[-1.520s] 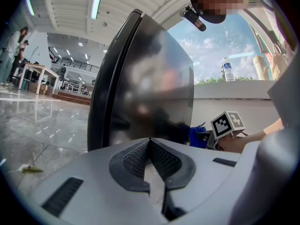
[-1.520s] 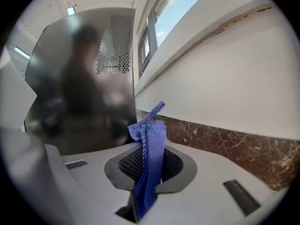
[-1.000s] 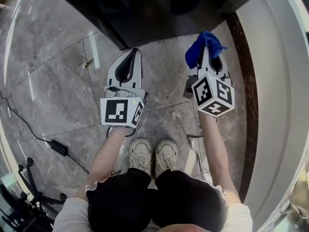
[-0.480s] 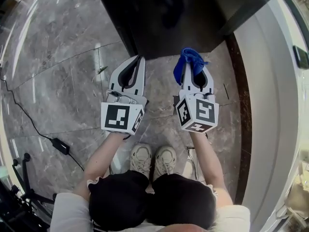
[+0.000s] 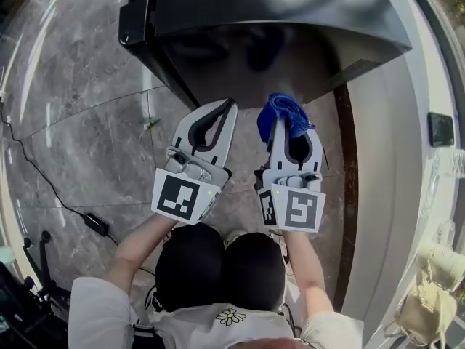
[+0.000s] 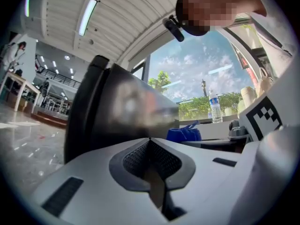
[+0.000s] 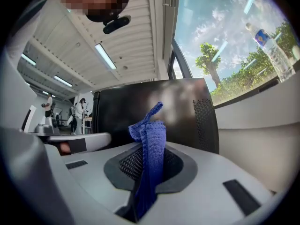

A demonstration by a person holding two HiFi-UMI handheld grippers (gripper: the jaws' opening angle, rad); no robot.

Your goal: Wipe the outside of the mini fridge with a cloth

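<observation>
Both arms reach forward and down, side by side and close together. The left forearm (image 5: pixel 136 240) is bare and angles inward from the elbow; the right forearm (image 5: pixel 302 259) is bare too and runs nearly straight ahead. The hands are hidden behind the marker cubes.

The left gripper (image 5: pixel 228 107) tilts to the right, its tips leaning towards the other gripper. In its own view (image 6: pixel 150 140) the jaws meet, with nothing between them.

The right gripper (image 5: pixel 285 126) points straight ahead, level with the left one. Its jaws (image 7: pixel 149 146) are clamped on a cloth (image 7: pixel 151 146), which sticks up past the tips (image 5: pixel 285 110).
</observation>
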